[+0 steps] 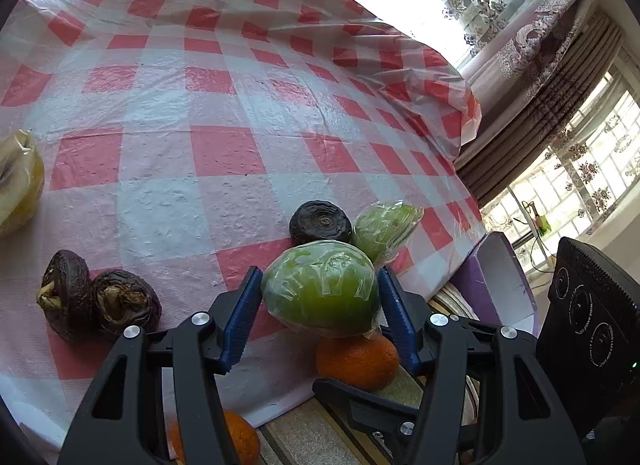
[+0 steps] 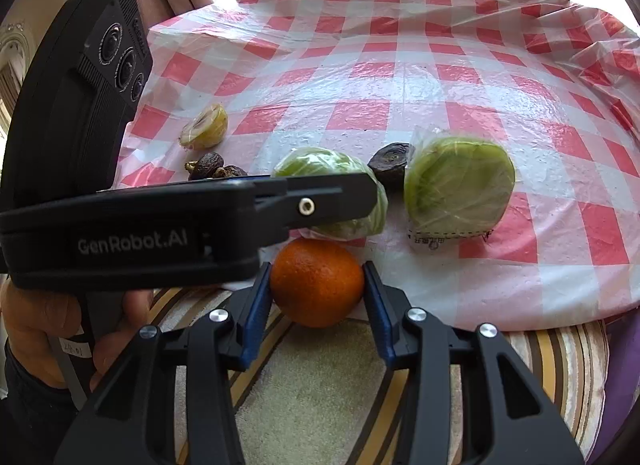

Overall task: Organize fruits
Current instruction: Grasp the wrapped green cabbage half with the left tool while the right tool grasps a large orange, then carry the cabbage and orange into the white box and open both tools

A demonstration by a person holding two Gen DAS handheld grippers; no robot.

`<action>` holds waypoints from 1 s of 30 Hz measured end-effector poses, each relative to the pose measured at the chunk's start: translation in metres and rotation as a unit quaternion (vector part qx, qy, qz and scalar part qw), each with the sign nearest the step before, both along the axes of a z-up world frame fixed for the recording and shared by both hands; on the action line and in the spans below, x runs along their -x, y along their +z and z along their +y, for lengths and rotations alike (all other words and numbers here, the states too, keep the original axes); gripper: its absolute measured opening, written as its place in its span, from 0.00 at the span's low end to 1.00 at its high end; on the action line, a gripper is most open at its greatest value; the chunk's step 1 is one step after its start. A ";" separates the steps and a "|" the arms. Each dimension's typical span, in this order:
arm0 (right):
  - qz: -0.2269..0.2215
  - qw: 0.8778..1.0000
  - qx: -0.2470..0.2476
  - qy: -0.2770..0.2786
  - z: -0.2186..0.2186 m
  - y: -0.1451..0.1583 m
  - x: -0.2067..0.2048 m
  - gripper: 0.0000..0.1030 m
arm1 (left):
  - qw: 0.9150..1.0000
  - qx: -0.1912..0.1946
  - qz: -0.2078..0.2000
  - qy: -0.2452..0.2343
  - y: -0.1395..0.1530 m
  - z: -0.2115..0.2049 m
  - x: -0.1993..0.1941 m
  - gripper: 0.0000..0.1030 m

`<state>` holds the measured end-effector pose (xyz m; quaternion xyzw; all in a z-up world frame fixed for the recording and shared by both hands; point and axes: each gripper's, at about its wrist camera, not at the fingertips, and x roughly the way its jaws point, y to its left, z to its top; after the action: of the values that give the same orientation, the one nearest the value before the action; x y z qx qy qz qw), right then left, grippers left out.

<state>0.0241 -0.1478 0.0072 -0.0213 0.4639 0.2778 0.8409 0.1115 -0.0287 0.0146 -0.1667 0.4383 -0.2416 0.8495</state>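
A green fruit in clear wrap [image 1: 320,293] sits between the blue pads of my left gripper [image 1: 318,305], which is shut on it just above the checked cloth. My right gripper [image 2: 317,297] is shut on an orange [image 2: 317,283] at the cloth's near edge, directly below the green fruit. The same orange [image 1: 356,361] shows under the left fingers. A second wrapped green piece [image 2: 460,189] and a dark wrinkled fruit [image 2: 392,167] lie just behind. Two more dark wrinkled fruits [image 1: 100,301] lie to the left, and a yellowish fruit [image 2: 204,127] sits beyond them.
The red-and-white checked plastic cloth [image 1: 200,105] covers the table. Another orange [image 1: 240,437] lies at its near edge under the left gripper. A striped fabric surface [image 2: 320,385] lies in front, a purple object [image 1: 500,277] to the right. A hand [image 2: 36,329] holds the left gripper's handle.
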 end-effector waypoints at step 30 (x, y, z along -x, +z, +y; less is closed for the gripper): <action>-0.023 0.996 -0.035 -0.076 -0.076 0.031 0.013 0.43 | 0.995 -0.063 -0.066 0.034 0.034 -0.020 0.035 0.55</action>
<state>0.0109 -0.2237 0.0386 0.0367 0.4344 0.2288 0.8704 0.0769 -0.0490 0.0485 -0.1113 0.3893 -0.1953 0.8933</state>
